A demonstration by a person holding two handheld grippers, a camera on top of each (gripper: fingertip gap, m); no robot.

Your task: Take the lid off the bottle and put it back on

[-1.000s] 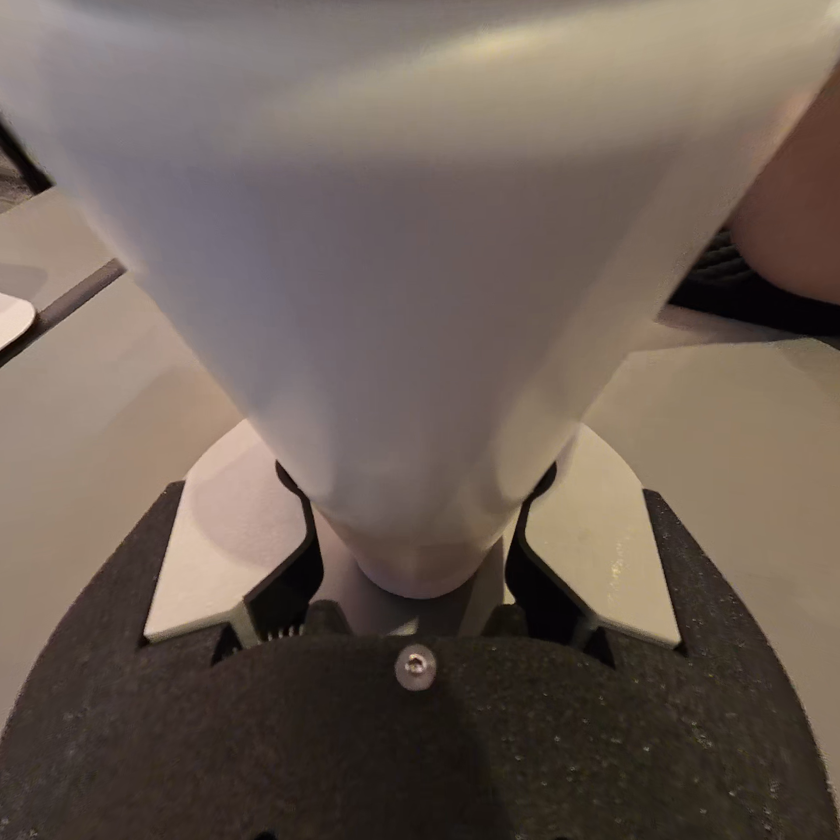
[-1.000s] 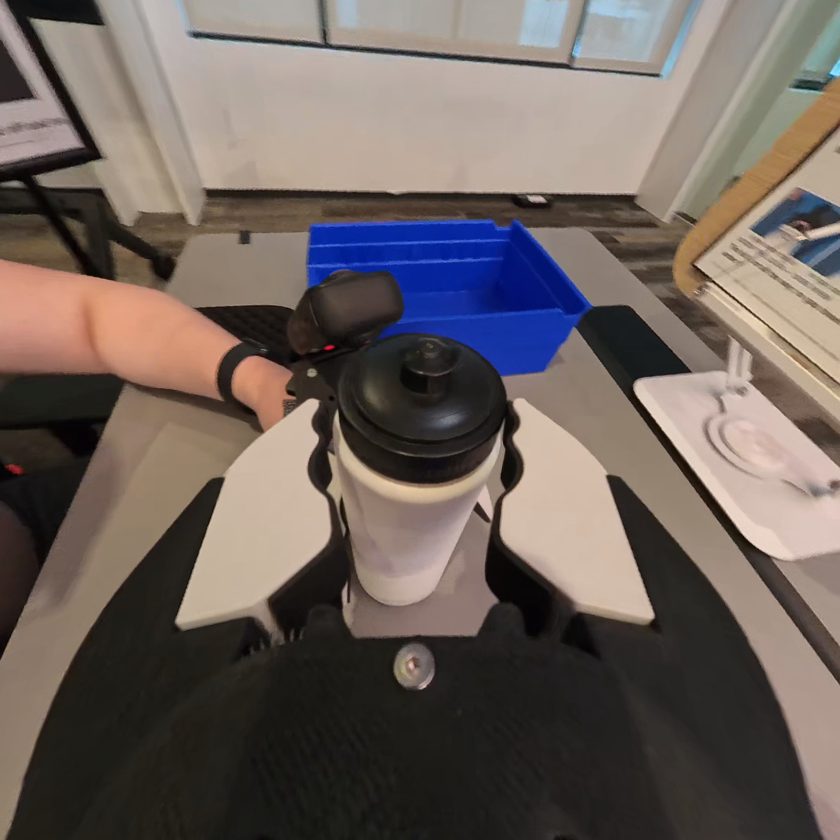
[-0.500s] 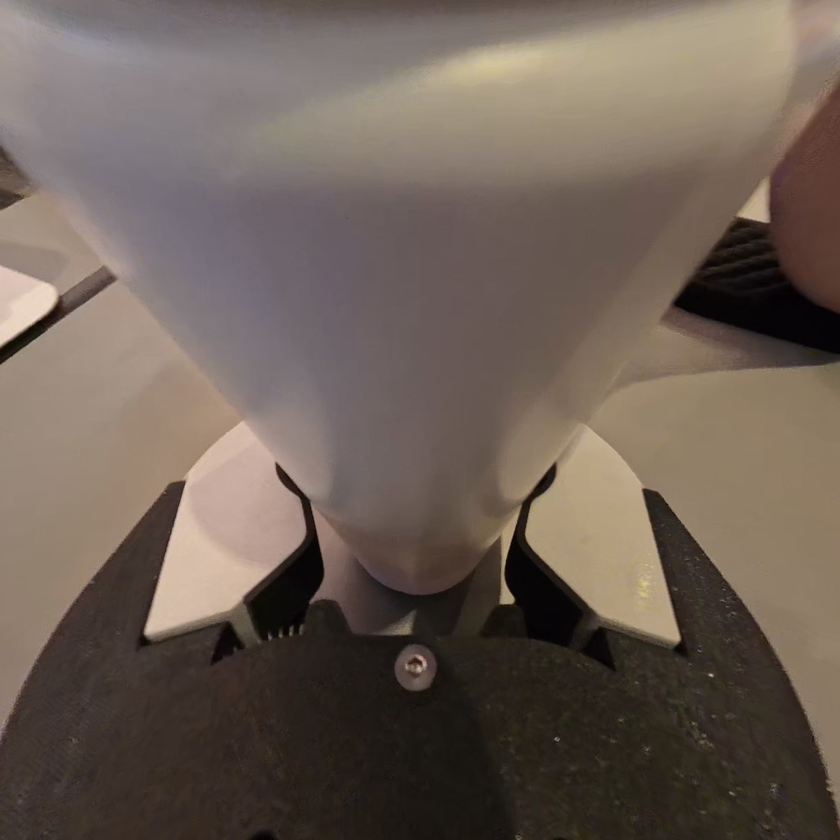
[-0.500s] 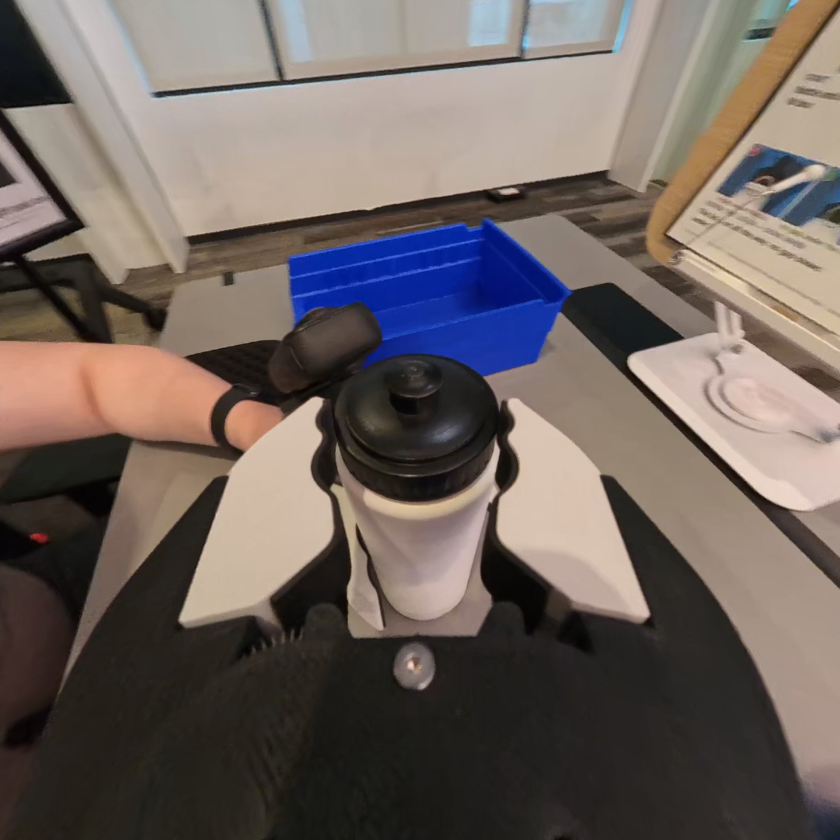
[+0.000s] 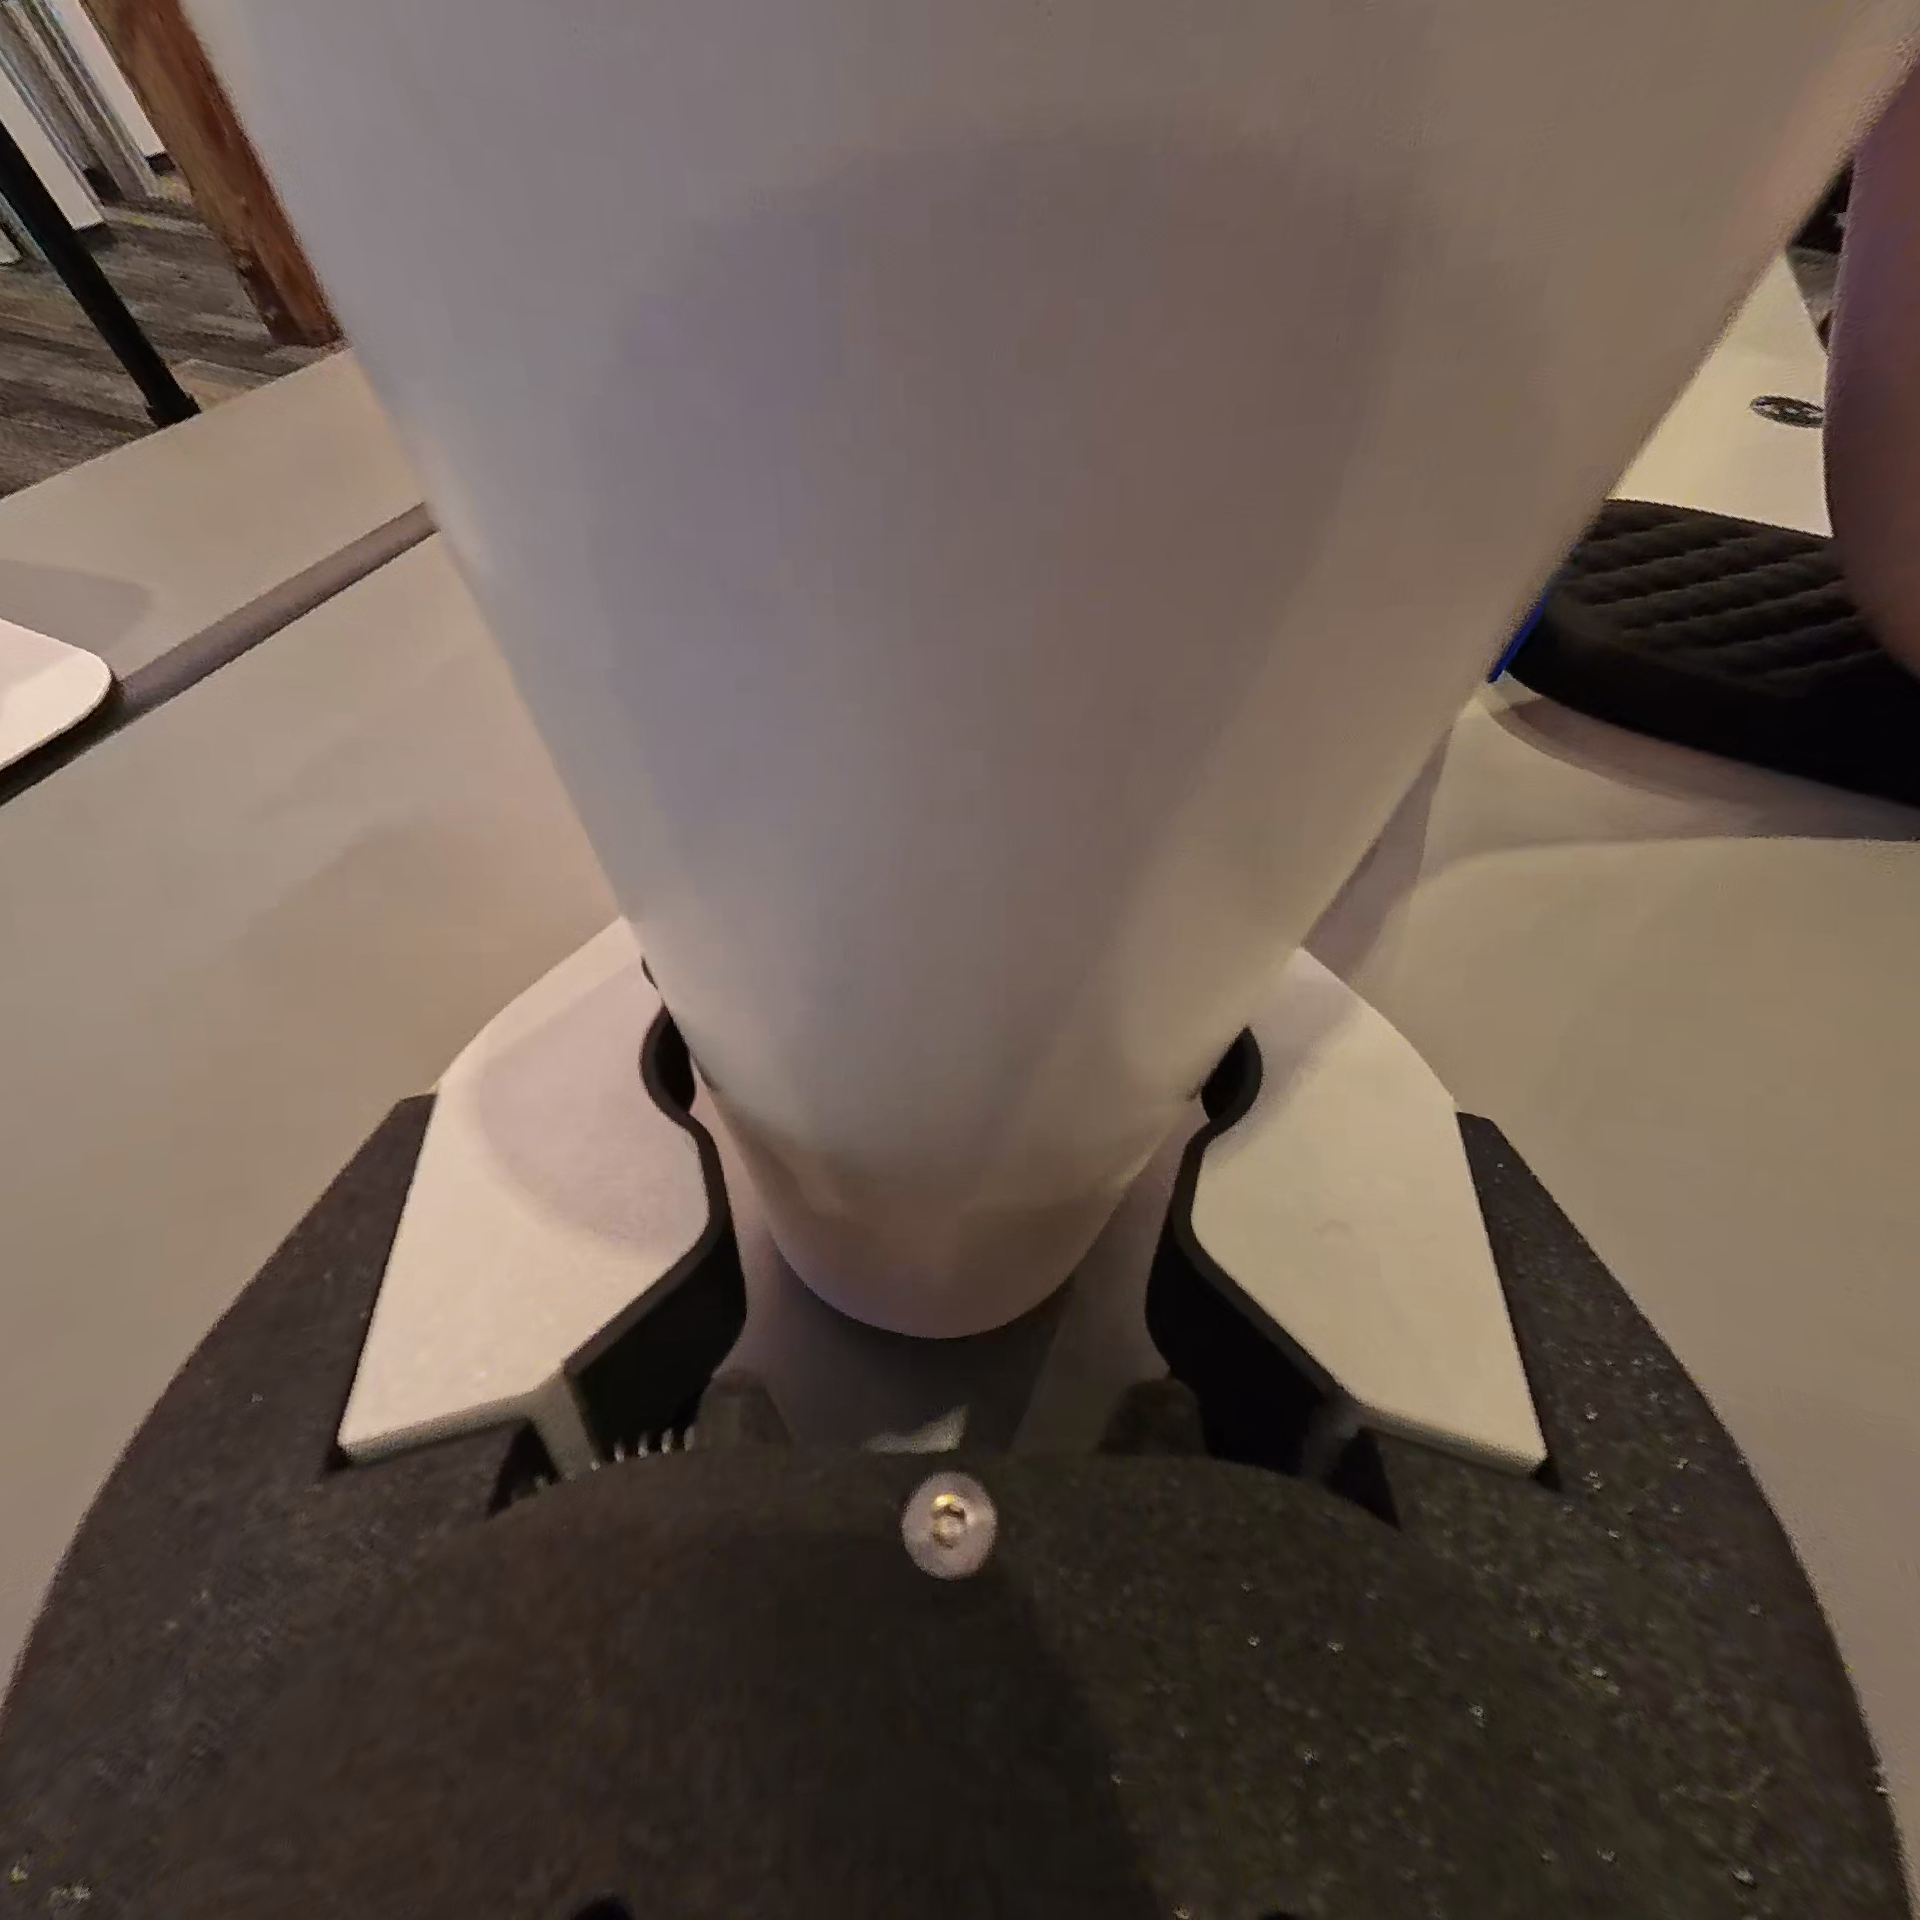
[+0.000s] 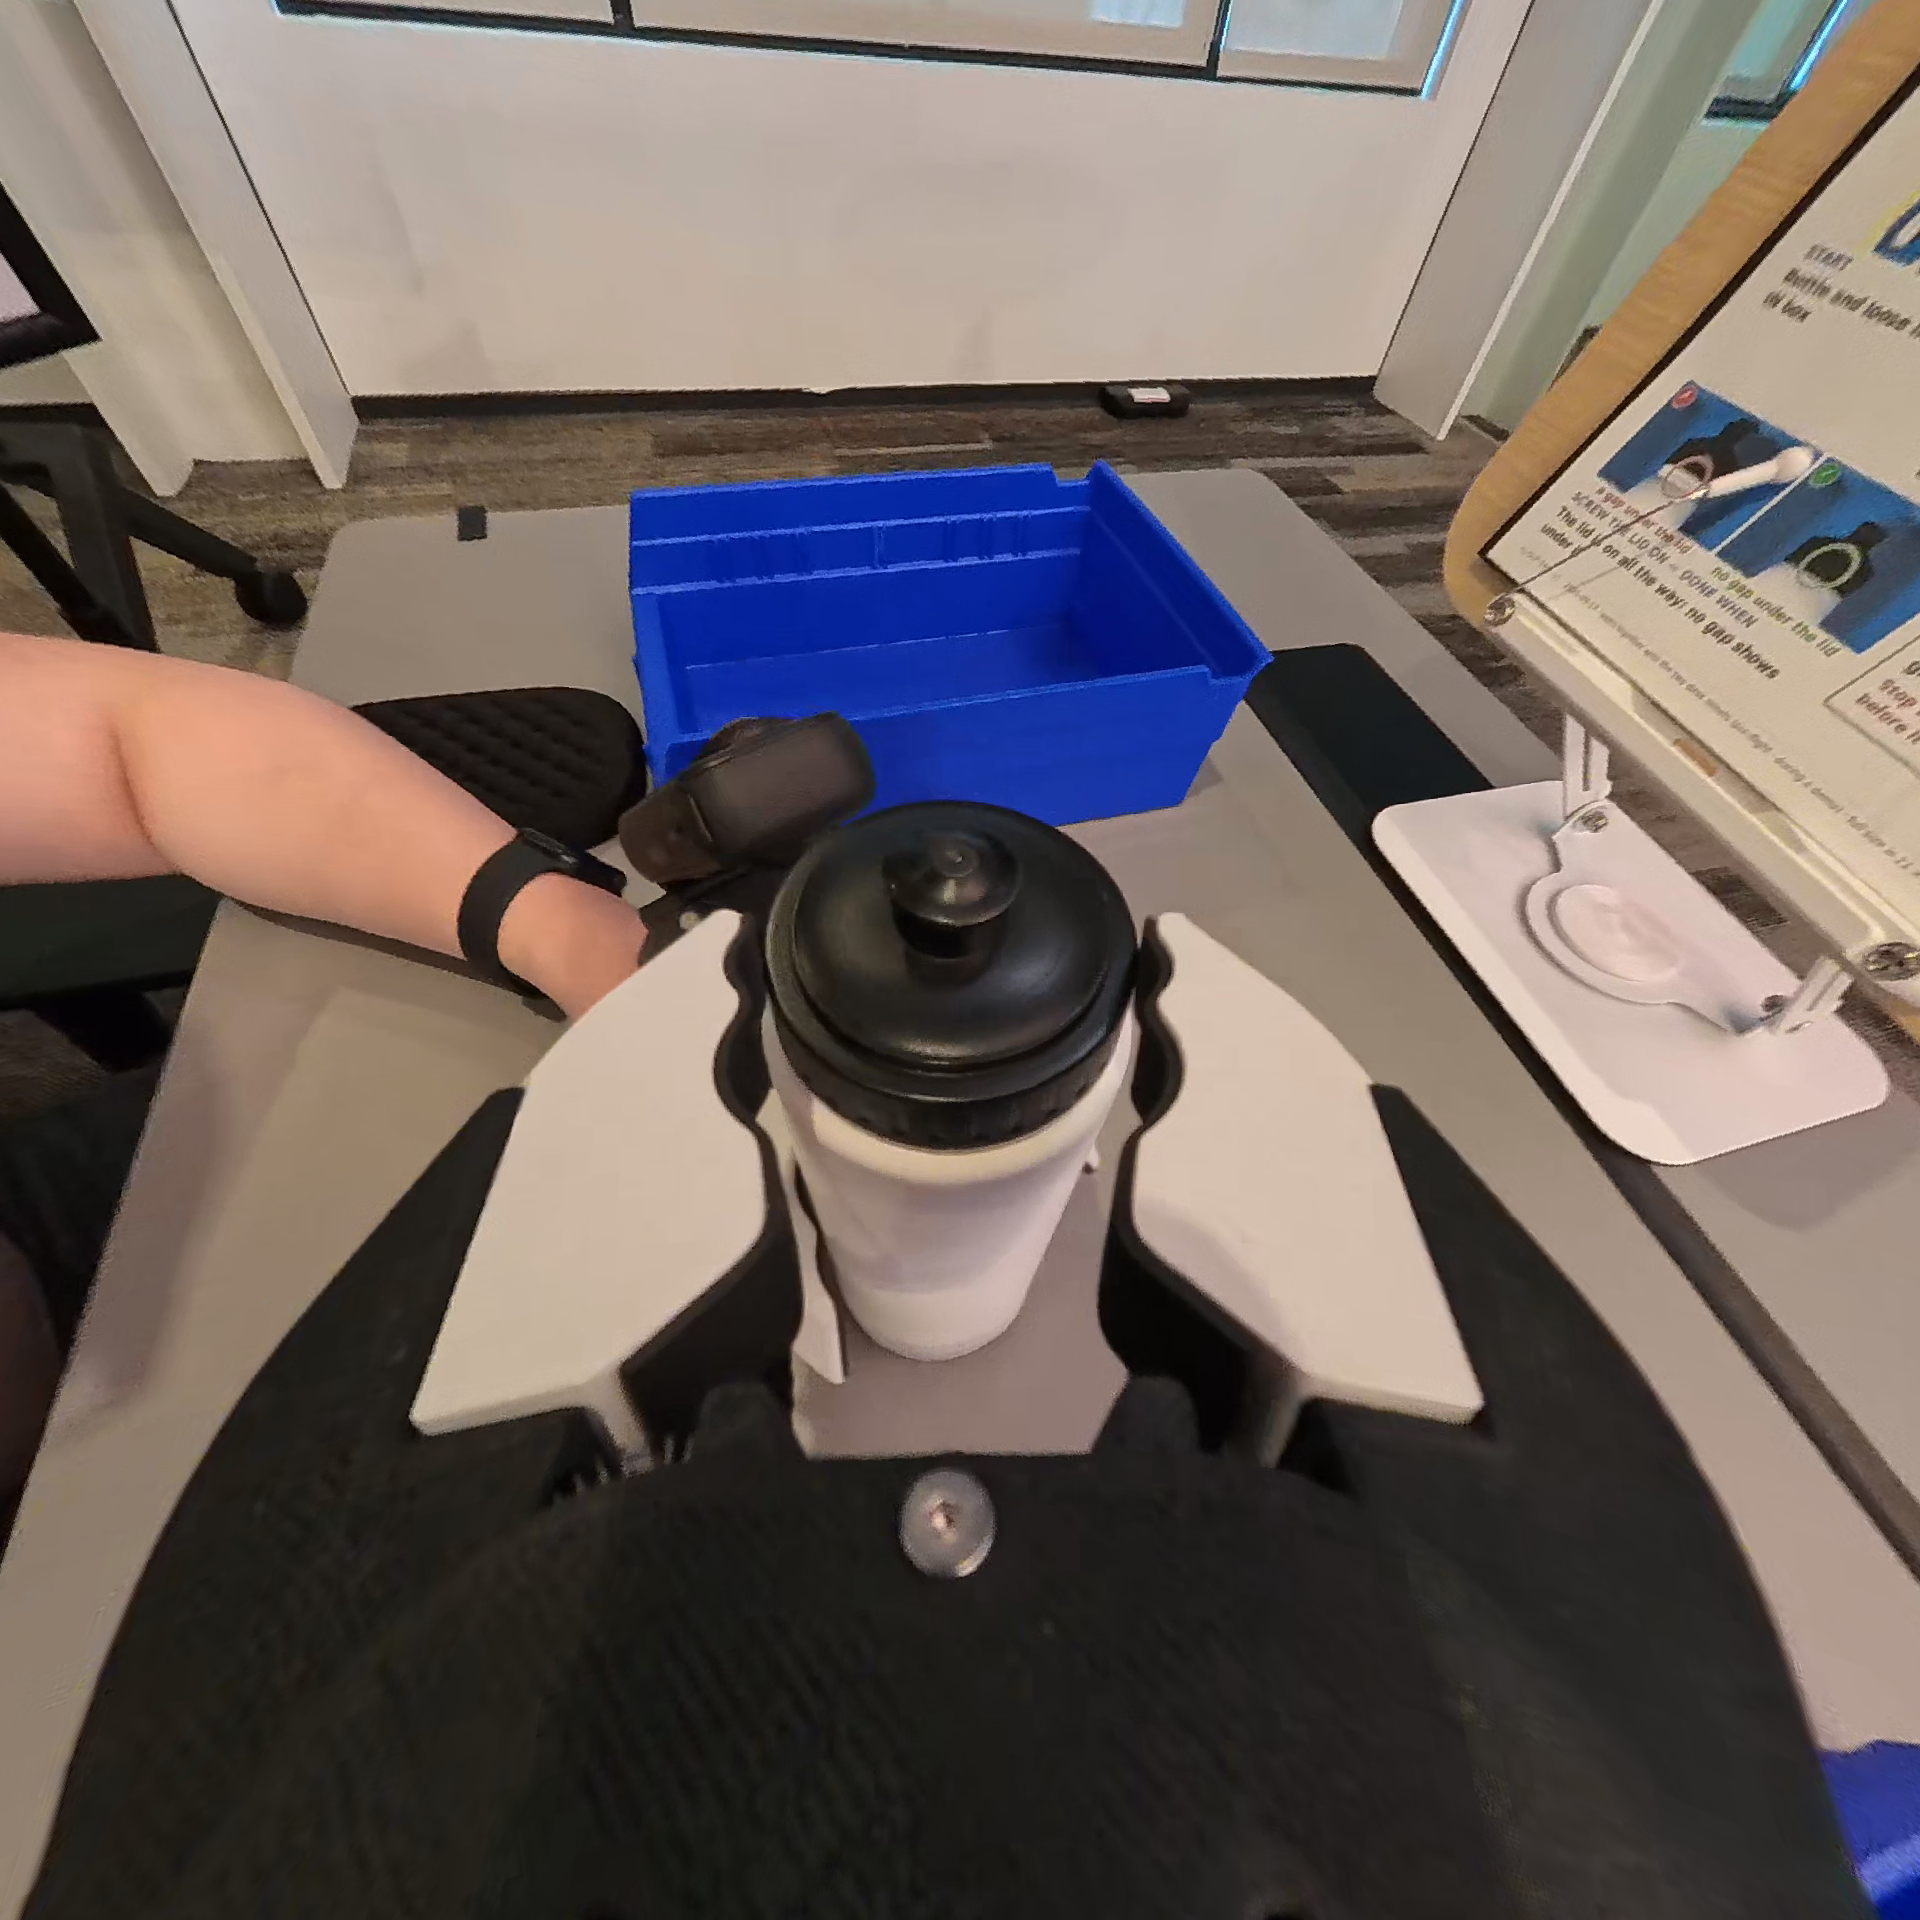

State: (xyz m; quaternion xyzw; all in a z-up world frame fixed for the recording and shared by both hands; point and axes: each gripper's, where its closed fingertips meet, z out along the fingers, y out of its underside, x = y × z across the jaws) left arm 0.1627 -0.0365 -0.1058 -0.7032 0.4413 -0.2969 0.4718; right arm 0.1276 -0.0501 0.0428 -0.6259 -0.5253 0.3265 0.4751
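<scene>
- Both fingers [image 5: 582, 1236] of the left gripper [image 5: 951, 1049] pinch the white bottle [image 5: 904, 582] low on its body, one black pad on each side, touching it.
- Between those fingers the bottle stands upright on the grey table [image 5: 249, 831] and fills most of the left wrist view; its top is out of that frame.
- Left of those fingers a white plate corner [image 5: 42, 691] lies on the table, well apart.
- Right of them a black quilted pad [image 5: 1704, 655] lies on the table, with part of an arm above it.
- Fingers [image 6: 592, 1195] of the right gripper [image 6: 951, 1023] flank the black lid [image 6: 951, 956]; the pads sit just beside its rim, but whether they press on it cannot be told.
- That lid is seated on the bottle's neck, its pull spout pointing up, midway between the right fingertips.
- Below the lid the white body runs down between the right fingers, and the left gripper's pale fingers show at its sides.
- Beyond the fingertips a blue bin [image 6: 935, 644] sits on the table, apart from the bottle.
- To the left of the right fingers a forearm [image 6: 260, 790] with a black wristband reaches in, the hand hidden behind the left gripper's black housing [image 6: 748, 790].
- To the right, well apart, a white stand [image 6: 1621, 987] holds a tilted board with a printed sheet [image 6: 1766, 499].
</scene>
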